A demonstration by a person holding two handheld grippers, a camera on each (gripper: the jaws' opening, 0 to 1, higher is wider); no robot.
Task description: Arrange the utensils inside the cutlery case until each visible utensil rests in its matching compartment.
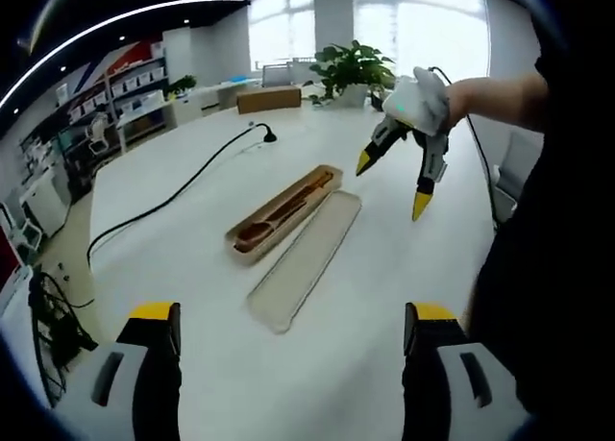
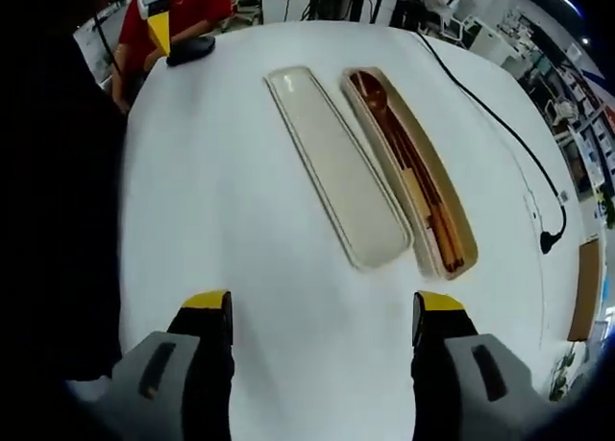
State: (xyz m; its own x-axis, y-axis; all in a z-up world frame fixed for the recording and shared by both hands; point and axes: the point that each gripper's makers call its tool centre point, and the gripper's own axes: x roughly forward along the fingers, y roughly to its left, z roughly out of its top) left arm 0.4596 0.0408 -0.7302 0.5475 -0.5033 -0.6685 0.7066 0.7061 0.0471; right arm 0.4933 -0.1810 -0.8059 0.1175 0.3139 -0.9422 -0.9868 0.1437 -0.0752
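Two grippers hover with jaws spread and empty above a white desk point(image 2: 240, 172): the left gripper point(image 1: 288, 335) and right gripper point(image 2: 322, 316). Mid-desk, the cutlery case point(image 2: 452, 220) holds a wooden spoon point(image 2: 370, 85) and chopsticks point(image 2: 423, 186), its lid point(image 2: 332, 162) touching alongside.

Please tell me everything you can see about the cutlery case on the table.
The cutlery case is a long, narrow beige tray with rounded ends, plastic by its look. It lies open and flat on the white table. Inside lie a brown wooden spoon and what look like chopsticks. Its lid lies alongside, very close. Neither gripper touches it.
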